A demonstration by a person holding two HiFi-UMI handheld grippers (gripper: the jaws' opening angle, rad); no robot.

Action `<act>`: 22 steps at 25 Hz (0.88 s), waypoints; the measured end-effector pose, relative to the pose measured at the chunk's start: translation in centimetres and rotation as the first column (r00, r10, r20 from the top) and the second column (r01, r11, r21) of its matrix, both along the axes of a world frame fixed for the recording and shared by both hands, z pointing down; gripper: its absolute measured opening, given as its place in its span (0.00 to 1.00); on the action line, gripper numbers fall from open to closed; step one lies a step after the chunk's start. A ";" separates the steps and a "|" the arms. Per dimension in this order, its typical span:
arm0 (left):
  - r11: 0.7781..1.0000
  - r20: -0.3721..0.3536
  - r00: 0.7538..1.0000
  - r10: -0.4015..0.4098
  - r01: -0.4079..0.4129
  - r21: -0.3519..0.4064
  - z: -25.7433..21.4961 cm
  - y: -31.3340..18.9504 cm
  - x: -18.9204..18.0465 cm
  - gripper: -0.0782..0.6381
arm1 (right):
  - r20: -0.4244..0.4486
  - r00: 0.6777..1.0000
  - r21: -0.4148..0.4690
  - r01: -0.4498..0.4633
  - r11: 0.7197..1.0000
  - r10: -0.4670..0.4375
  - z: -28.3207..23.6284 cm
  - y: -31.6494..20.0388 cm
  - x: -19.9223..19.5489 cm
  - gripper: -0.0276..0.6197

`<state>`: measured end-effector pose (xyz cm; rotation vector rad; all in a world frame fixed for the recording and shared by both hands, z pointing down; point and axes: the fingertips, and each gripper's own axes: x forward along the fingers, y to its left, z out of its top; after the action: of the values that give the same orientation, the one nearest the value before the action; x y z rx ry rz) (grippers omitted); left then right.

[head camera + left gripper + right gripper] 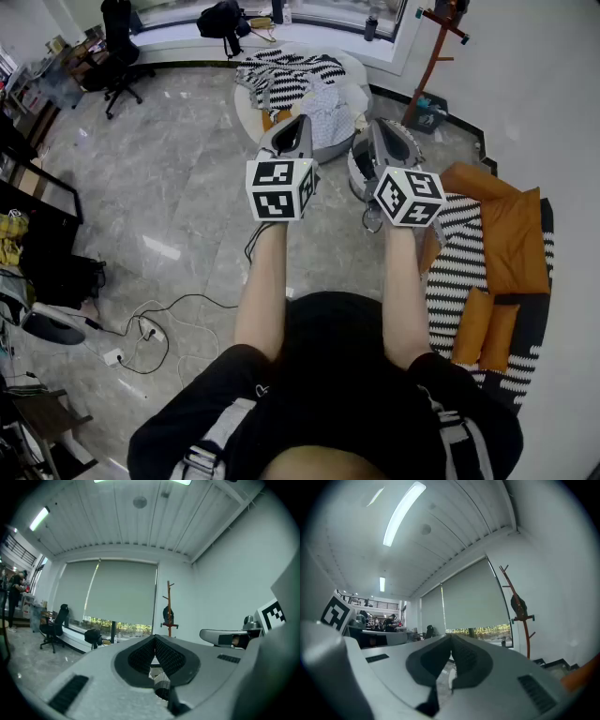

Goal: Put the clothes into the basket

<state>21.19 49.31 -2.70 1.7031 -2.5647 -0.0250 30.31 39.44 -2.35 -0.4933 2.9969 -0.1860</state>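
Black-and-white striped clothes (286, 73) and a pale patterned garment (328, 112) lie heaped on a round white table (354, 67) ahead of me. A round basket (358, 173) stands on the floor just before it, mostly hidden behind my right gripper. My left gripper (302, 119) and right gripper (377, 123) are held level side by side, short of the clothes and above floor height. Both are shut with nothing between the pads. In the left gripper view the left gripper (154, 637) faces the window, and in the right gripper view the right gripper (451, 636) does too.
A striped sofa (459, 272) with orange cushions (511, 239) runs along the right. A red coat stand (433, 56) is at the back right, an office chair (117, 52) at the back left. Cables and a power strip (145, 330) lie on the marble floor at left.
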 end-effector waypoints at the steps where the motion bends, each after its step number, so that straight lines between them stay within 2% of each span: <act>1: 1.000 -0.006 1.000 -0.007 0.007 0.001 0.1 0.2 -0.3 0.11 | -0.003 1.000 0.006 0.004 1.000 -0.004 0.1 0.2 -0.1 0.06; 6: 0.999 -0.050 0.998 -0.048 0.049 0.014 0.6 1.7 -1.6 0.11 | 0.000 1.000 0.013 0.009 1.000 -0.009 -0.1 0.7 -0.2 0.06; 10: 0.998 -0.055 0.997 -0.060 0.061 0.025 0.4 2.2 -2.3 0.11 | 0.027 1.000 0.001 -0.004 1.000 0.004 -0.5 0.2 -0.2 0.06; 16: 0.997 -0.027 0.998 -0.061 0.062 0.041 -0.4 1.7 -3.5 0.11 | 0.073 0.997 0.008 -0.007 1.000 0.006 -1.7 -1.0 -0.8 0.06; 22: 0.998 0.049 0.998 -0.046 0.044 0.046 -1.4 0.2 -5.8 0.11 | 0.145 0.989 -0.002 -0.030 1.000 0.030 -2.0 -3.4 -2.8 0.06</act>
<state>15.41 49.52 -4.11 1.6818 -2.6575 -0.0434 27.53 36.05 -4.37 -0.5011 2.8459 -0.2096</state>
